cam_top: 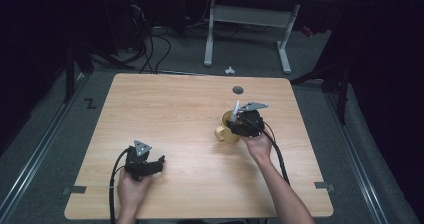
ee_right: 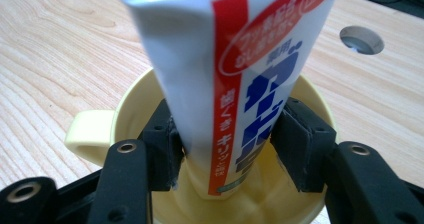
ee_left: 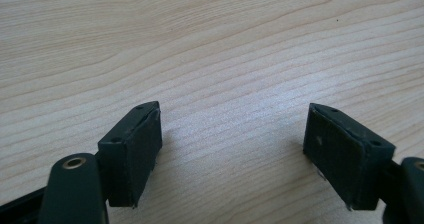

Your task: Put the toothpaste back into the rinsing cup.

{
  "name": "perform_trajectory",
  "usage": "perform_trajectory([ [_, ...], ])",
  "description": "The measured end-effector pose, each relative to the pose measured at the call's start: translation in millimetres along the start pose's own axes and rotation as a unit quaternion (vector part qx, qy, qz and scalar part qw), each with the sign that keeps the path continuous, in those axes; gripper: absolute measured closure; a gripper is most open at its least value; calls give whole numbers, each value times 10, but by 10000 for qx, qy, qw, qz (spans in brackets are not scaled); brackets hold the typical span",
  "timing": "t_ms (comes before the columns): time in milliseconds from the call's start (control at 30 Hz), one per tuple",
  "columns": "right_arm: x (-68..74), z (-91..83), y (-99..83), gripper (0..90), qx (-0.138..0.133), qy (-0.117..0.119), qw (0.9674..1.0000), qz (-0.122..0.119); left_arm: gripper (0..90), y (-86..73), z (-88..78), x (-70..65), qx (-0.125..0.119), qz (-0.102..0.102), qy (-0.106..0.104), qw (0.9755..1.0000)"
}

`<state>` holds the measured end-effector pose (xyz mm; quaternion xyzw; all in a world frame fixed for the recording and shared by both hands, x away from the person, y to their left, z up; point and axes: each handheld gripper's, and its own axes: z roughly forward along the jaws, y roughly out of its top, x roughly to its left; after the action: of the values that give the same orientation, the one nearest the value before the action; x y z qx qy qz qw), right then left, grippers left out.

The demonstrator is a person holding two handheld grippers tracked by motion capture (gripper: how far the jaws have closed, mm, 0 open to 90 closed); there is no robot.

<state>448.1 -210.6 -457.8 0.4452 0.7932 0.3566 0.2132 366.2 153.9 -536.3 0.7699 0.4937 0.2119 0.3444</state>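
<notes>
While the left tool point(ee_left: 232, 149) rests low on the pale wooden desk point(cam_top: 180, 114) with its jaws spread wide and only bare wood grain between them, the right tool point(ee_right: 225, 144) reaches into the yellow mug point(ee_right: 95, 134) that stands right of the desk's middle, handle turned toward the left tool's side. Its jaws sit inside the mug's rim, narrow around a white toothpaste tube point(ee_right: 235, 59) with red and blue print, pads touching its two sides, and the tube stands nearly upright with its lower end down in the mug.
</notes>
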Motion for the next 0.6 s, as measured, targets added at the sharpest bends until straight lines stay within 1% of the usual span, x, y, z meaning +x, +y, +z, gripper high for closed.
perform_trajectory([
  [233,-11,-65,18,473,-151,1,9999,-5,239,0,0,0,-1,0,1,10000],
  [367,-6,-137,42,446,-326,39,9995,4,239,0,0,-1,0,2,2,10000],
  [467,4,-164,48,438,-355,45,9994,-30,239,0,0,-1,3,3,1,10000],
  [600,-12,-222,58,401,-406,24,9992,4,239,0,0,-1,2,2,1,10000],
])
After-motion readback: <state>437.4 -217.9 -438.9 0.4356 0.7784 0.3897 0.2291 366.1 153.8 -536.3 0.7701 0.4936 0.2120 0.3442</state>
